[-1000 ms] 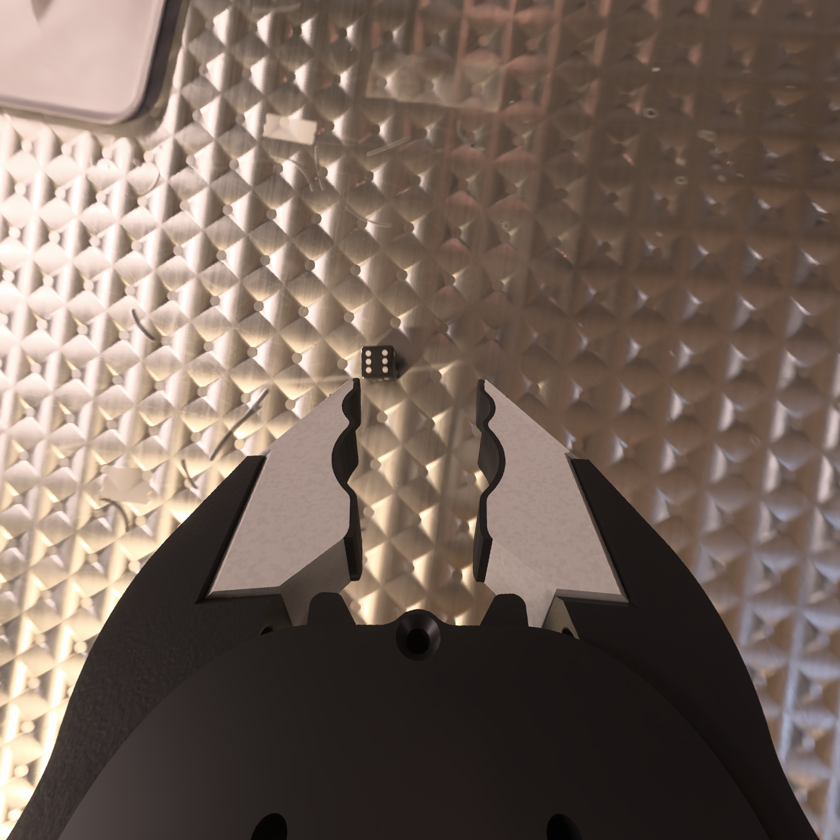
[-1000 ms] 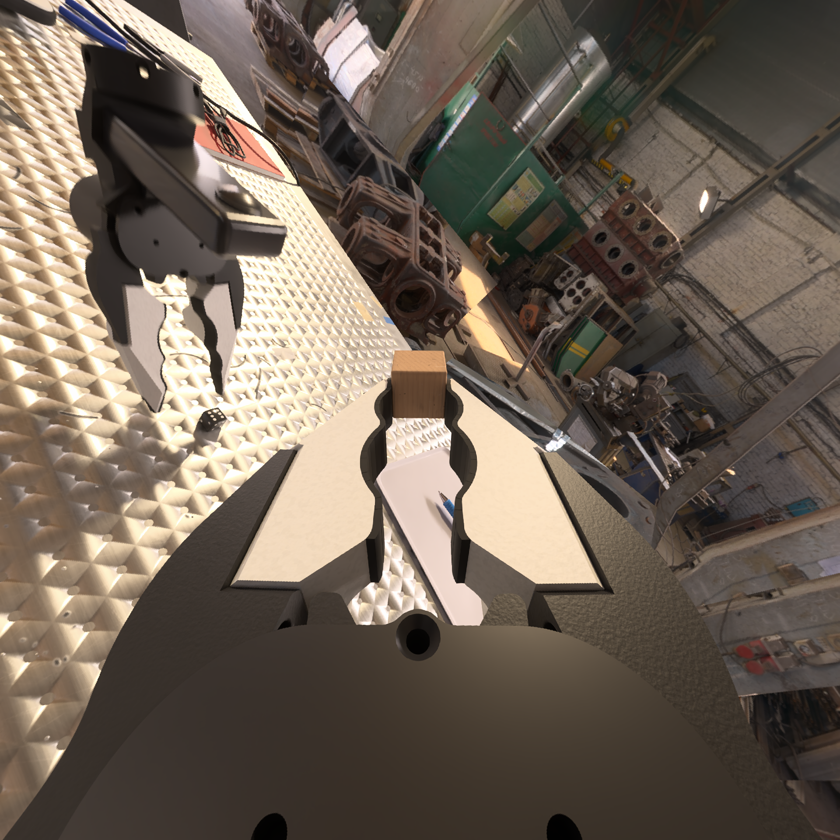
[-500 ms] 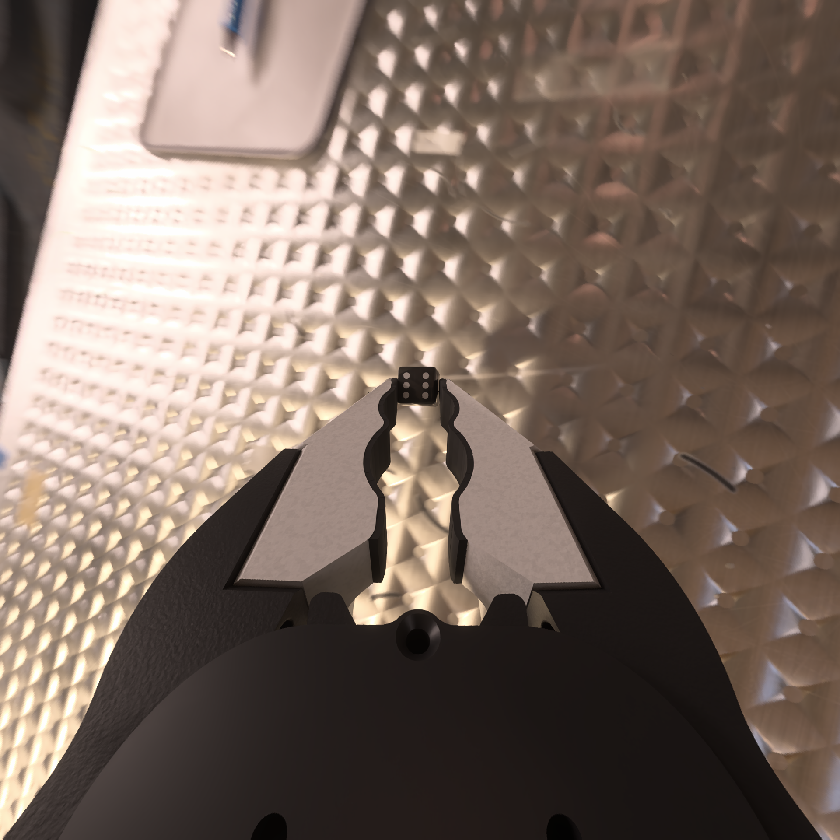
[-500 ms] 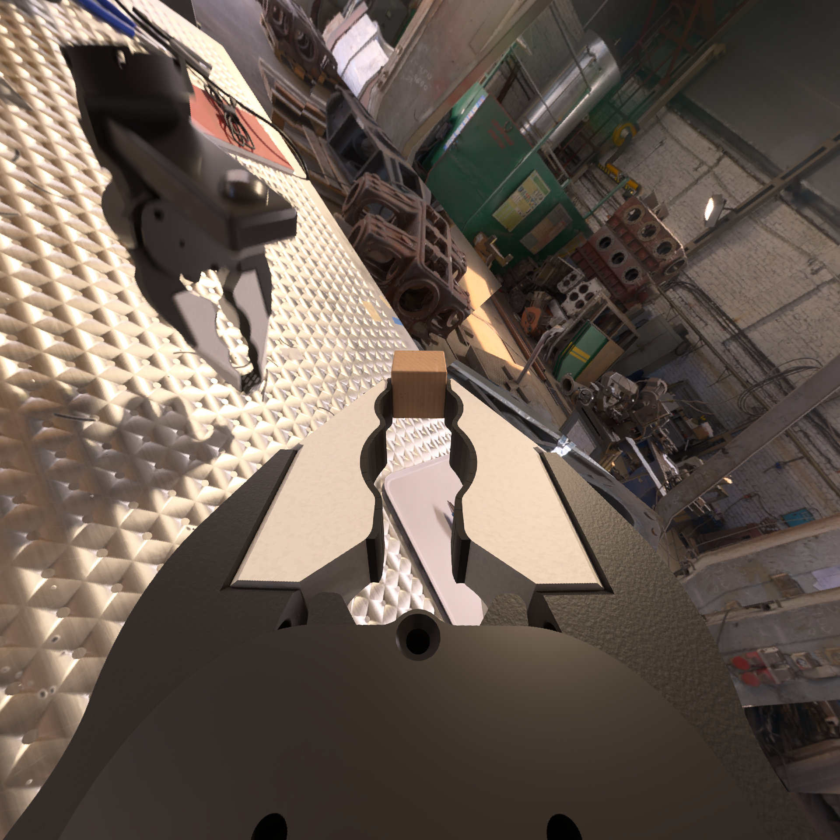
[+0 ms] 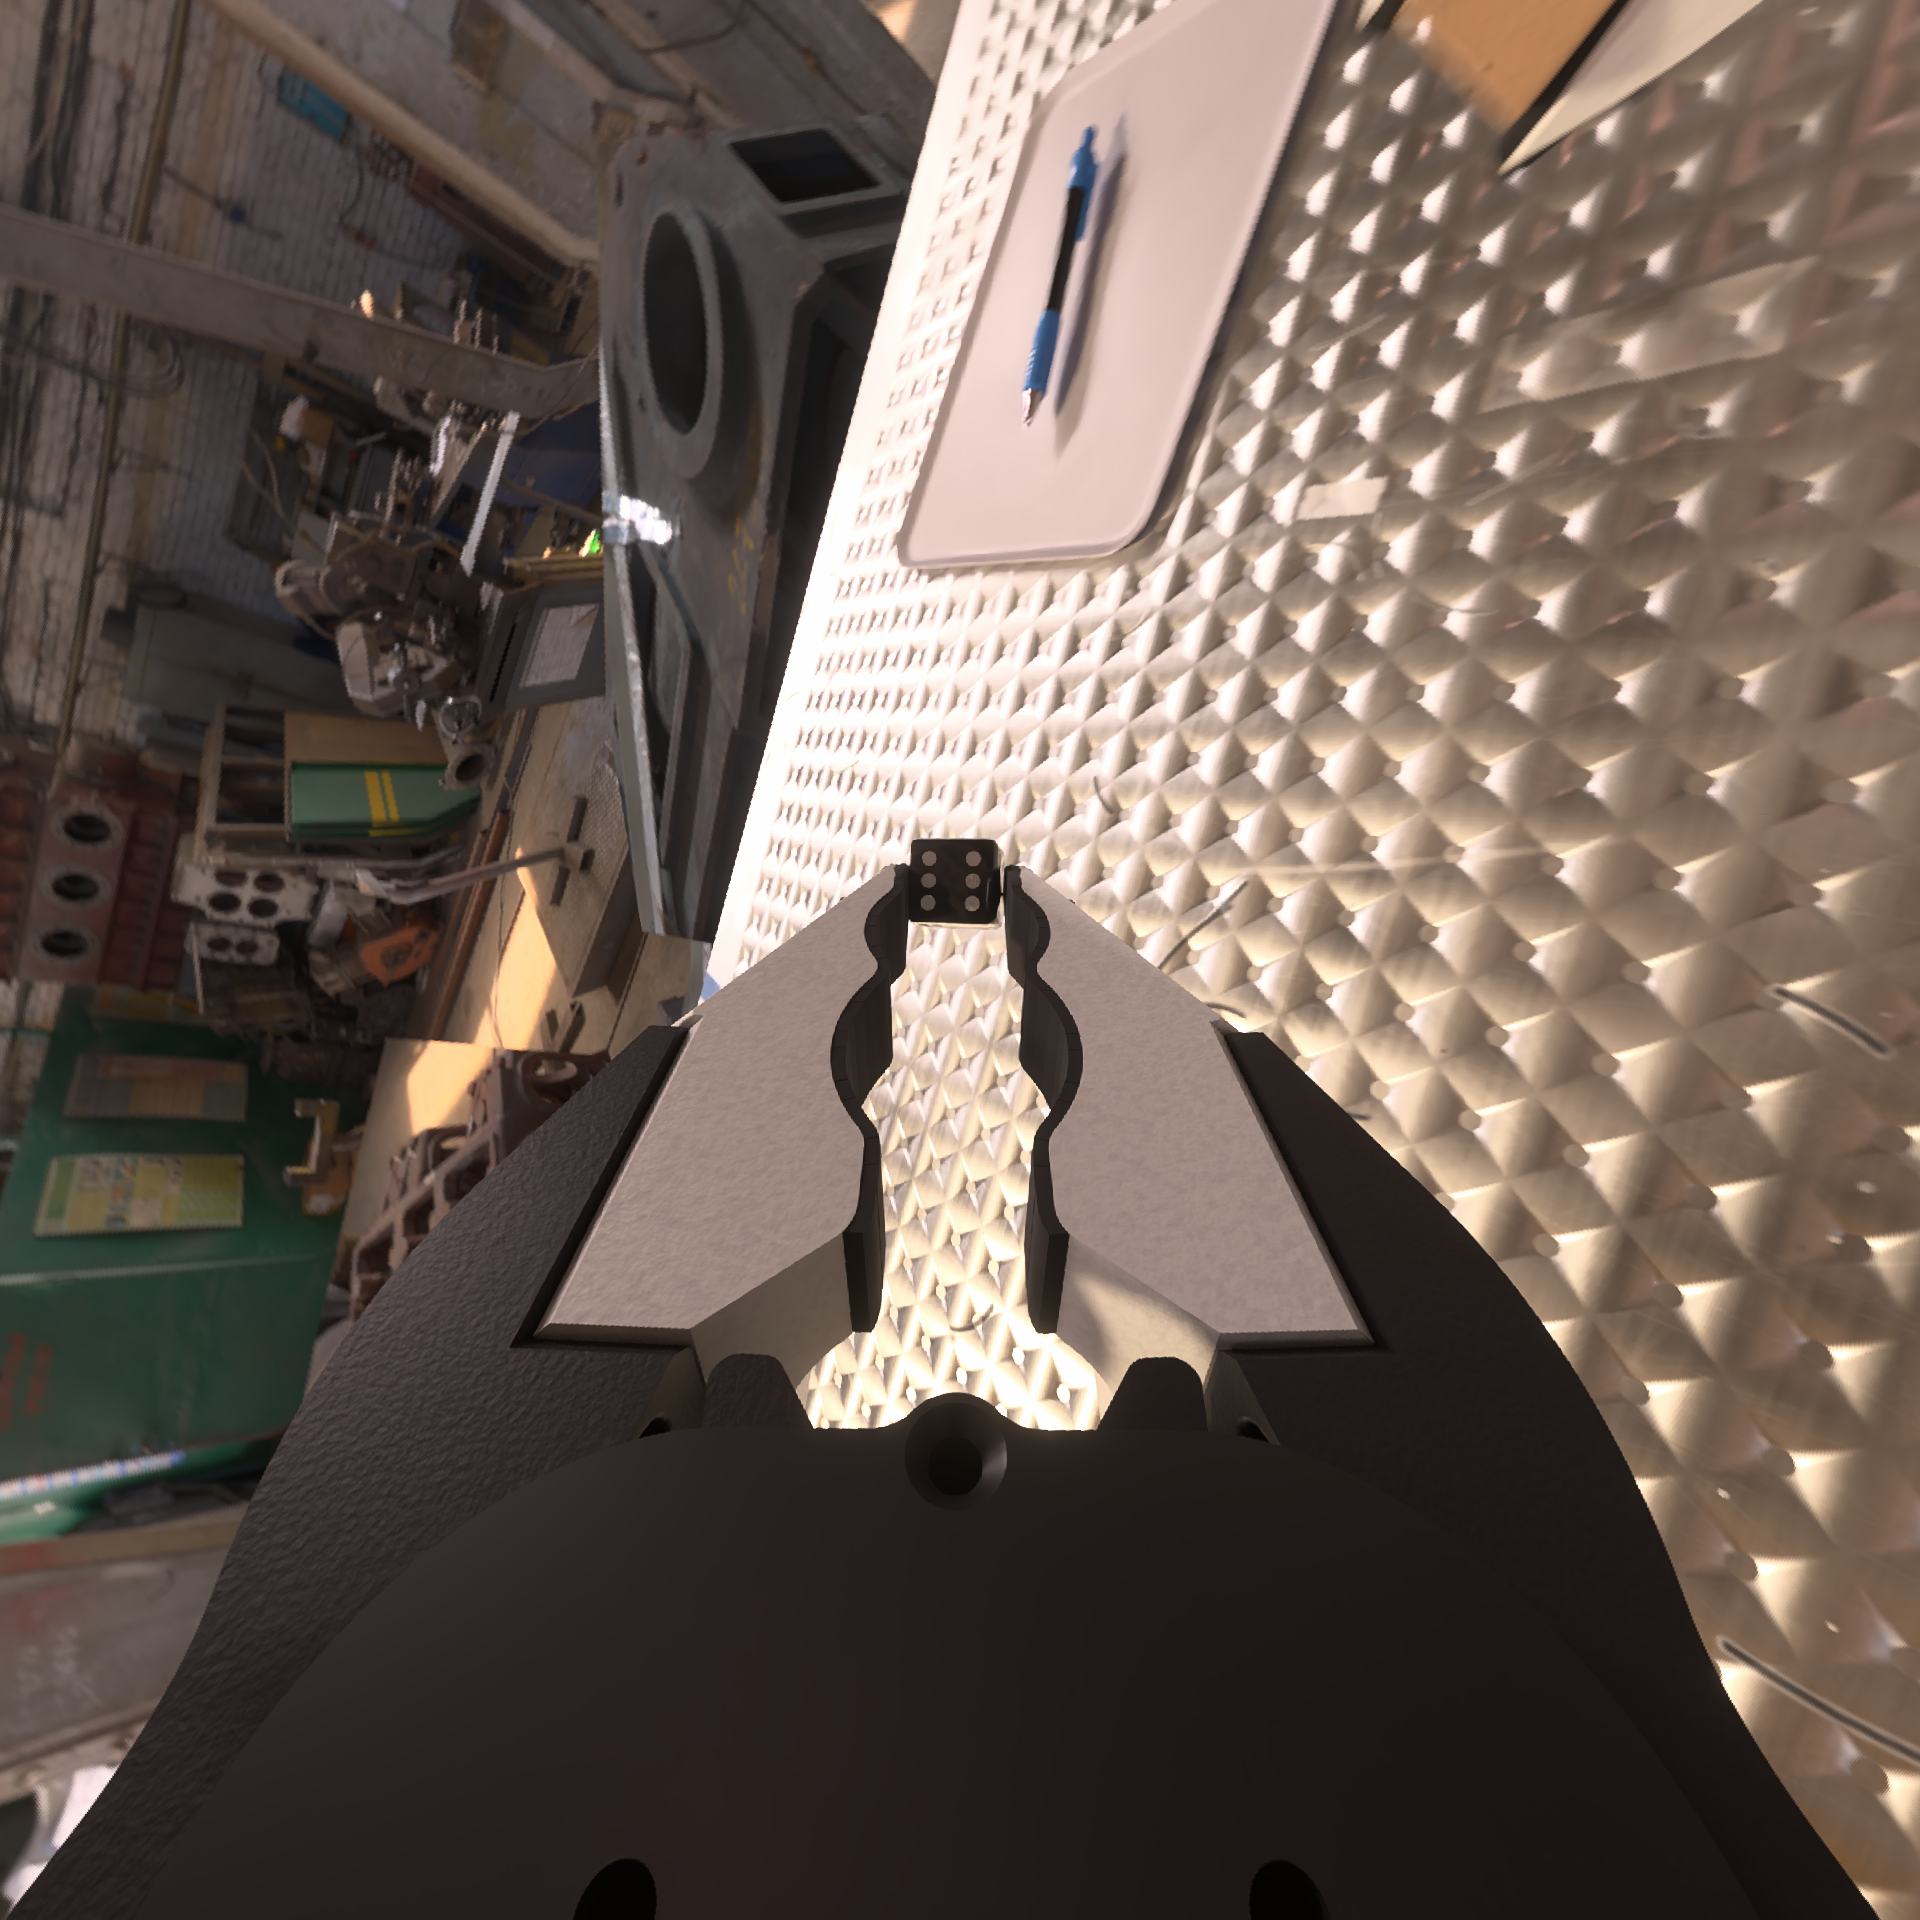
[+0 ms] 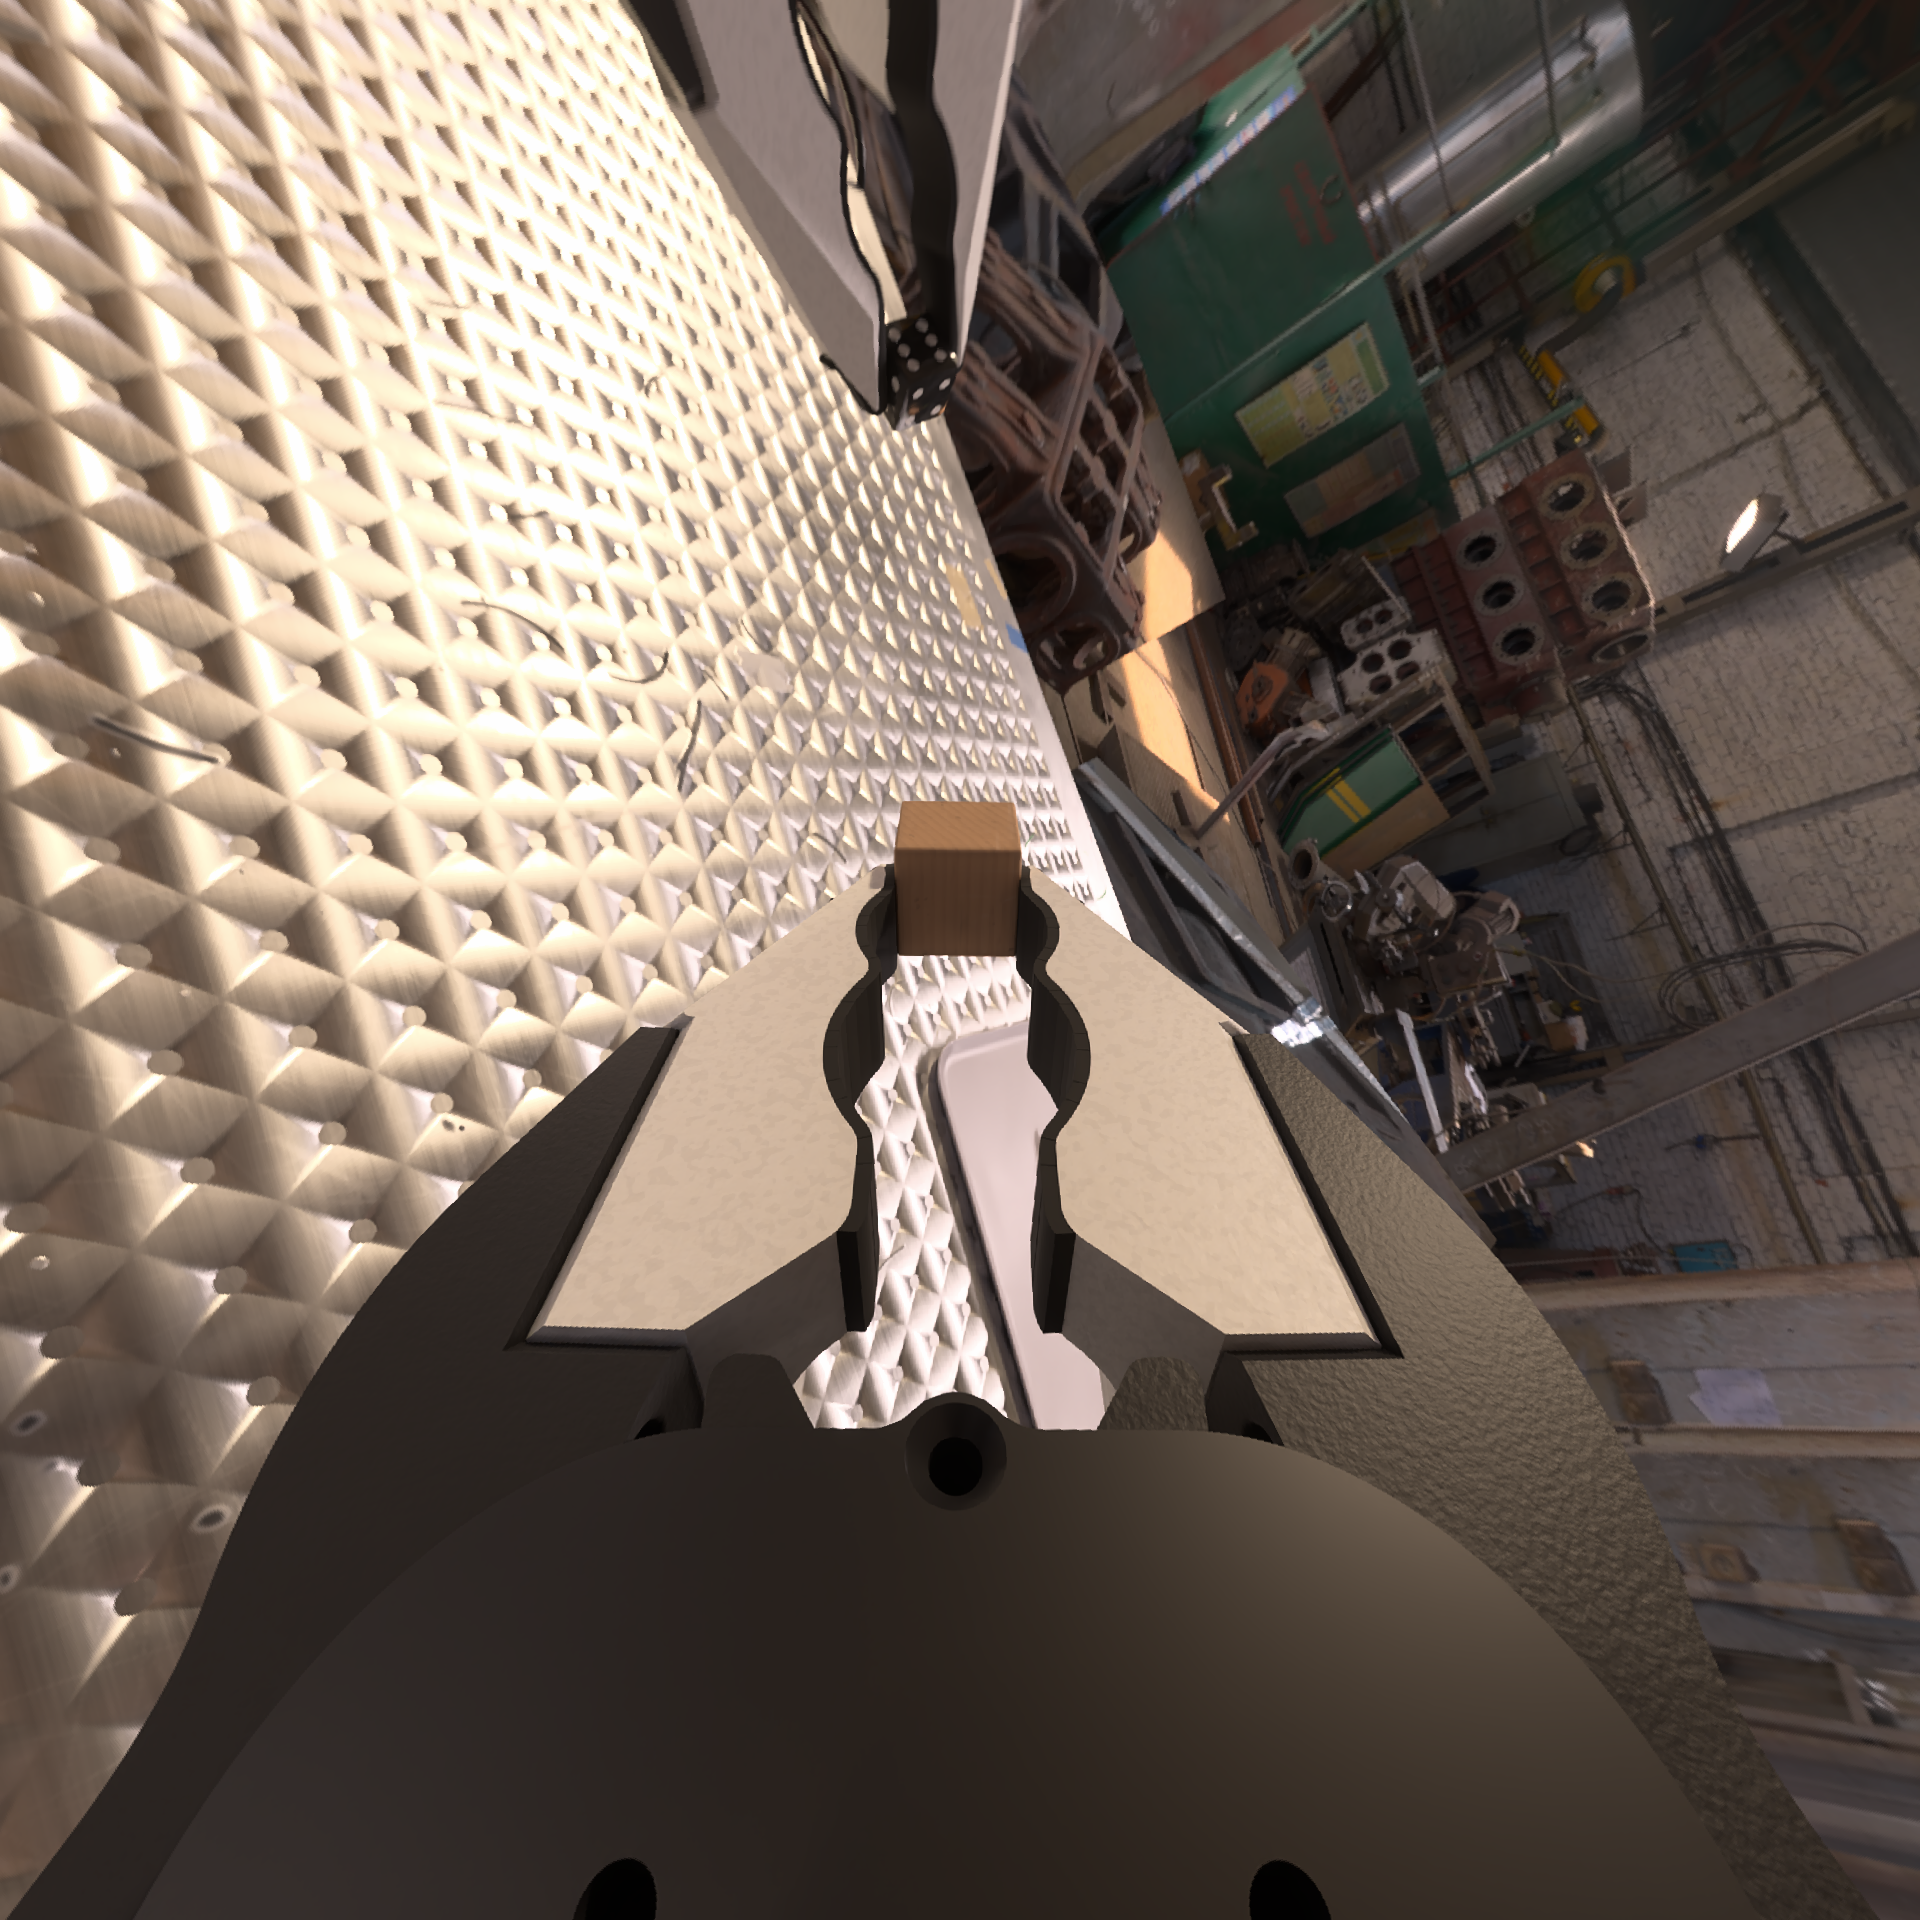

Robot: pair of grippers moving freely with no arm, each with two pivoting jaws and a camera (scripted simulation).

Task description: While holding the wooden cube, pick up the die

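My left gripper [image 5: 954, 883] is shut on the black die [image 5: 953, 880] with white pips, held at the fingertips above the metal table [image 5: 1455, 831]. My right gripper [image 6: 956, 899] is shut on the wooden cube [image 6: 954, 879], a light brown block held at the fingertips above the table. In the right wrist view the left gripper's fingers [image 6: 821, 208] reach in from the top with the die [image 6: 920, 382] between their tips, clear of the table.
A white tray [image 5: 1143, 312] with a blue pen [image 5: 1058, 281] lies on the table near its edge. Part of the tray shows between my right fingers [image 6: 987, 1143]. Thin metal shavings [image 6: 644, 665] lie scattered on the studded tabletop. The table edge drops off to a workshop floor.
The left gripper, open by the die a second ago, closed on it and has lifted and tilted it off the table. The right gripper kept the cube and turned its view.
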